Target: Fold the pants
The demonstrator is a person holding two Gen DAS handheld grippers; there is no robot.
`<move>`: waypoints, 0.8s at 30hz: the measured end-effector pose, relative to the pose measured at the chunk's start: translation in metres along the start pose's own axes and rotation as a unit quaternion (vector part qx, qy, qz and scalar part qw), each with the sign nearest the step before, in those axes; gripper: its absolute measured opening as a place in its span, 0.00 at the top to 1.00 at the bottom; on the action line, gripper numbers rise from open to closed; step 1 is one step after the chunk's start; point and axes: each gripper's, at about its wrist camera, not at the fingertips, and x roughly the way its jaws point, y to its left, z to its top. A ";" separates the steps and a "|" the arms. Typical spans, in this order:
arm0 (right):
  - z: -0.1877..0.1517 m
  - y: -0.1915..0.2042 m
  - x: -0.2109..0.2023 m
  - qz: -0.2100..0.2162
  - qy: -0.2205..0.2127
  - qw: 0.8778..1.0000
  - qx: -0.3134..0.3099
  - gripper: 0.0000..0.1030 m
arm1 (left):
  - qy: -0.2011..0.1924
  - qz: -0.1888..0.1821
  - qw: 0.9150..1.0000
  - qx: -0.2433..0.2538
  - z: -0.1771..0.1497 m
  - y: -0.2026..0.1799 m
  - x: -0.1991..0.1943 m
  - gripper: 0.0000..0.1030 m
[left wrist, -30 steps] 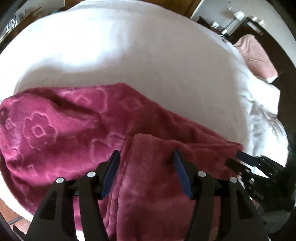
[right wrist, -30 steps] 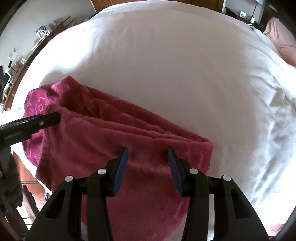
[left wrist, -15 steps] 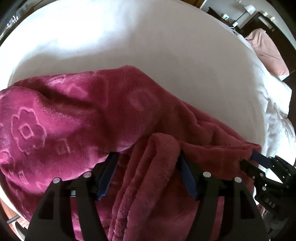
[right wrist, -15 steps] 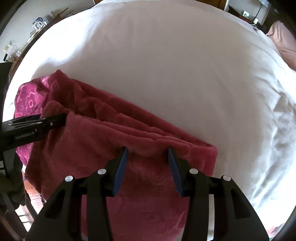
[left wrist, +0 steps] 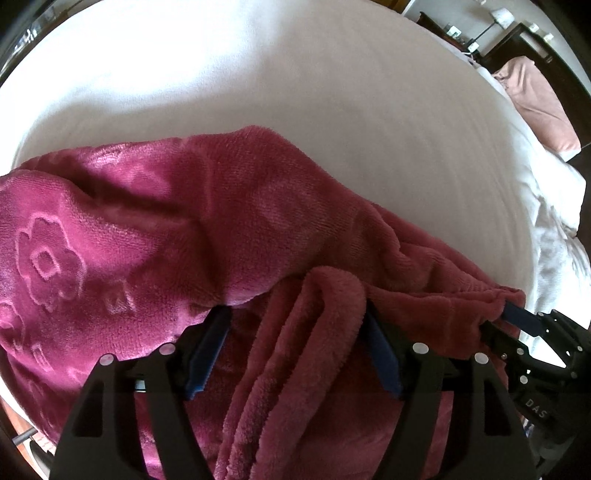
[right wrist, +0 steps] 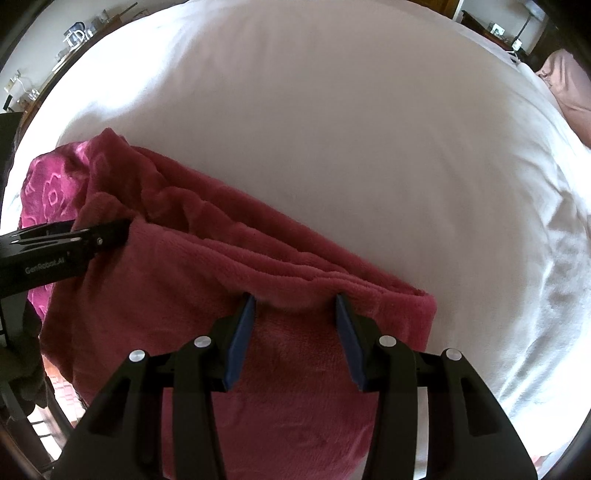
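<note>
The pants [left wrist: 155, 229] are plush magenta fleece with a raised flower pattern, lying partly folded at the near edge of a white bed [left wrist: 295, 92]. My left gripper [left wrist: 295, 317] has its jaws wide apart, with a thick fold of the fleece bunched between them. My right gripper [right wrist: 295, 299] also stands wide apart, astride the folded edge of the pants [right wrist: 221, 266] near their right corner. The right gripper shows at the right edge of the left wrist view [left wrist: 524, 325], the left gripper at the left edge of the right wrist view [right wrist: 66, 243].
A pink pillow [left wrist: 535, 103] and rumpled white bedding [right wrist: 535, 258] lie at the far right of the bed. Dark furniture with small items [right wrist: 74, 33] stands beyond the bed. The pants hang over the bed's near edge above a reddish floor [right wrist: 59, 384].
Both grippers have moved forward over the bed, carrying the folded layer of fleece farther onto the pants. The cloth has bunched higher between the left jaws. The jaw gaps look unchanged.
</note>
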 end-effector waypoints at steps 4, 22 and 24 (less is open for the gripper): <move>0.004 0.003 0.000 0.001 0.002 1.000 -0.002 0.55 | 0.001 0.002 1.000 -0.005 0.001 -0.002 -0.002 0.28; 0.010 0.016 -0.047 0.018 -0.017 0.999 0.034 0.54 | -0.049 0.012 0.993 -0.105 -0.019 0.085 -0.078 0.29; 0.010 0.028 -0.053 0.034 -0.024 0.999 0.033 0.54 | -0.053 0.014 0.989 -0.136 -0.024 0.111 -0.086 0.28</move>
